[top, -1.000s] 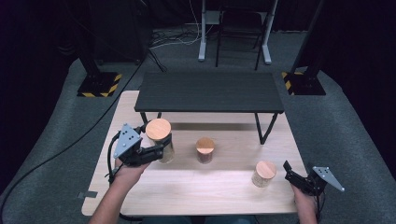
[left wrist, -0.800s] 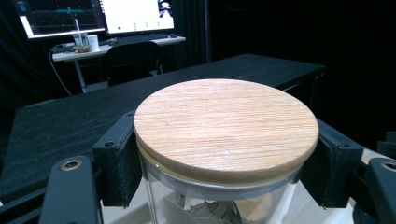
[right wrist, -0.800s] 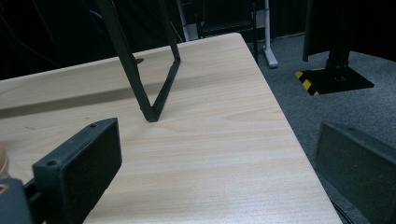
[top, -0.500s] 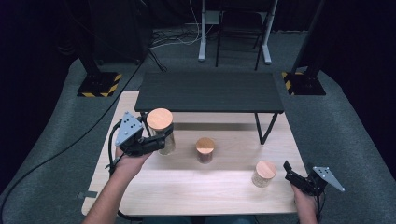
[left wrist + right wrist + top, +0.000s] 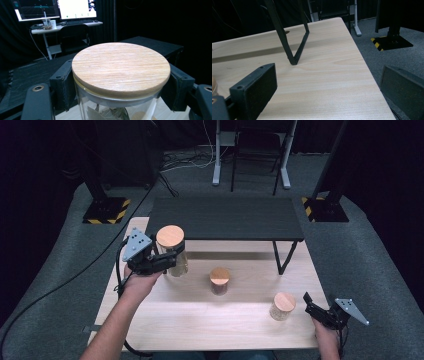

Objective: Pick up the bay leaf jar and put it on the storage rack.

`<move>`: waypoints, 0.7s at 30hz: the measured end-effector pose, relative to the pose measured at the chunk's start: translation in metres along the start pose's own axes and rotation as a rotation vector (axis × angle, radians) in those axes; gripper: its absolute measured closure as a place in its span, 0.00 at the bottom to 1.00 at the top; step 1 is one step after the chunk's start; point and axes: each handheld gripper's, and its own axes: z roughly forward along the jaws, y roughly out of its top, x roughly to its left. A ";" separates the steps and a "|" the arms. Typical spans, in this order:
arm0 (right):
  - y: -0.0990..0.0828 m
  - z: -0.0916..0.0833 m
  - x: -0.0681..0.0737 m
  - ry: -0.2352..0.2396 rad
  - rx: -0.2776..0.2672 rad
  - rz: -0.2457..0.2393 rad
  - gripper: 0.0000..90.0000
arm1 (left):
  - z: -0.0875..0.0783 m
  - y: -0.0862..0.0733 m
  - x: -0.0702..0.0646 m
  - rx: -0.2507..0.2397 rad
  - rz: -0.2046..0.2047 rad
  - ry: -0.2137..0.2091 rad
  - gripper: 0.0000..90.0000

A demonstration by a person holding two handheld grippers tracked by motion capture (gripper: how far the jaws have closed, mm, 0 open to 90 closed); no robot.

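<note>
Jar (image 5: 117,82) clamped between left gripper (image 5: 167,261) jaws just under wooden lid (image 5: 121,67), clear of table (image 5: 200,320); right gripper (image 5: 312,306) jaws wide, empty.

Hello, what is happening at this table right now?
A person works at a wooden table with a claw in each hand. The left claw is shut on a glass jar with a wooden lid, gripping it just below the lid and holding it above the tabletop near the black shelf. The right claw is open and holds nothing, beside a short jar. A dark jar stands in the middle.
</note>
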 end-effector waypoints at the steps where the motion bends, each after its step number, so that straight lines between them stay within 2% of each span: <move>1: 0.000 0.000 0.000 0.000 0.000 0.000 0.00 | 0.000 0.001 0.000 0.000 0.003 0.001 0.27; 10: 0.000 0.000 0.000 0.000 0.000 0.002 0.00 | 0.003 0.018 -0.002 -0.012 0.026 0.008 0.27; 21: 0.000 0.000 0.000 0.000 0.001 0.002 0.00 | 0.004 0.039 0.001 -0.034 0.024 0.018 0.27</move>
